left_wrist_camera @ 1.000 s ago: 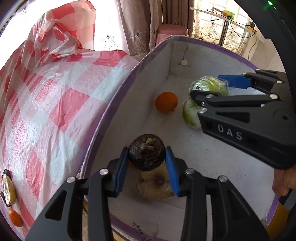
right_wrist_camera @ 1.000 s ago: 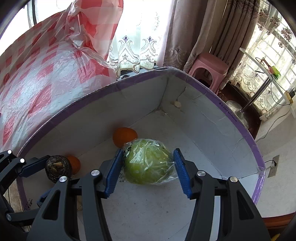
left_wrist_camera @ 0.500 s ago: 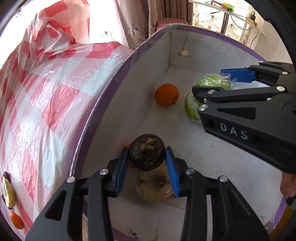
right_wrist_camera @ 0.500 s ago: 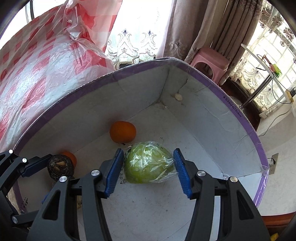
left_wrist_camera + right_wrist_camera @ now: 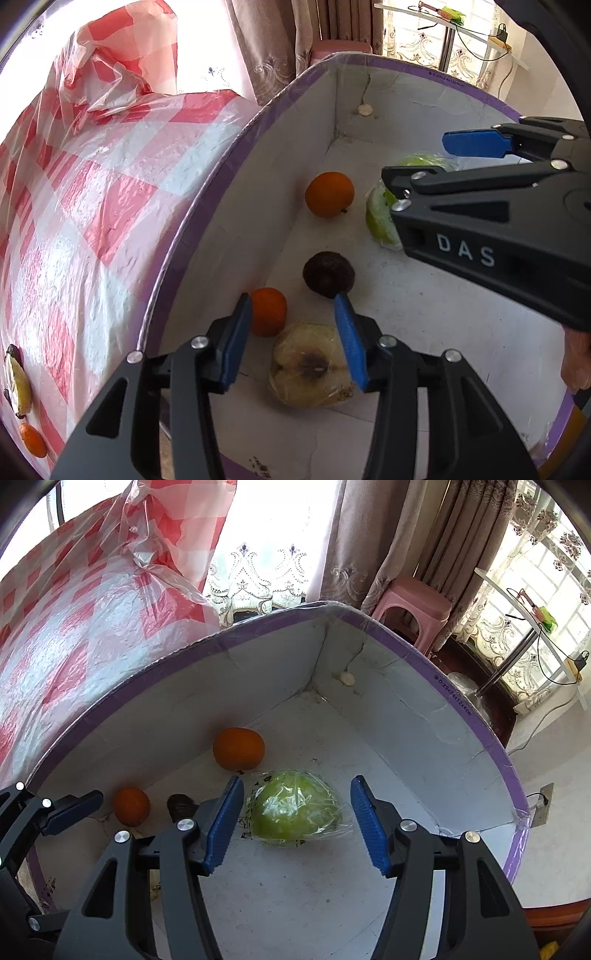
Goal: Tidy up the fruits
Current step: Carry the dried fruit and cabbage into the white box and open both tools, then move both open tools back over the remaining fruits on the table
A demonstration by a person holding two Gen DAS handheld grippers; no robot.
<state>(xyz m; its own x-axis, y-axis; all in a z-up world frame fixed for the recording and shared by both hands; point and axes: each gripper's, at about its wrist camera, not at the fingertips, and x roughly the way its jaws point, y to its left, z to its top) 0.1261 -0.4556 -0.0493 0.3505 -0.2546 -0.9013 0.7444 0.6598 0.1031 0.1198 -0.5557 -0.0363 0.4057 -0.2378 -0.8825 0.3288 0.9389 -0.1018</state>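
Release is the step in hand, as I judge it: both grippers are letting fruits go inside the white box (image 5: 255,206) with the purple rim.

From the left wrist view, the left gripper (image 5: 295,332) has its jaws spread and opening further, and nothing is pinched. Under them lies a pale cut fruit (image 5: 310,365) wrapped in clear film, with a brown soft core. A small orange (image 5: 269,311) sits just beside the left blue pad, and a dark wrinkled fruit (image 5: 328,274) lies free just past the right pad. A bigger orange (image 5: 329,194) rests further in, near the wall. The box floor looks like matte foam or painted board, with some cracks and stains. On the left is the surface under a glossy red-and-white checked plastic cloth (image 5: 85,206), where a spotted banana (image 5: 16,384) and another small orange fruit (image 5: 32,439) wait.

From the right wrist view, the right gripper (image 5: 297,823) also has its jaws opening. The round green fruit (image 5: 295,812), in crinkled transparent film, lies between the ribbed blue pads on the box floor, but the pads do not touch it.

Next move, I think, asks to lift both grippers straight out without dragging the loose film, then to go for the remaining fruits on the cloth.
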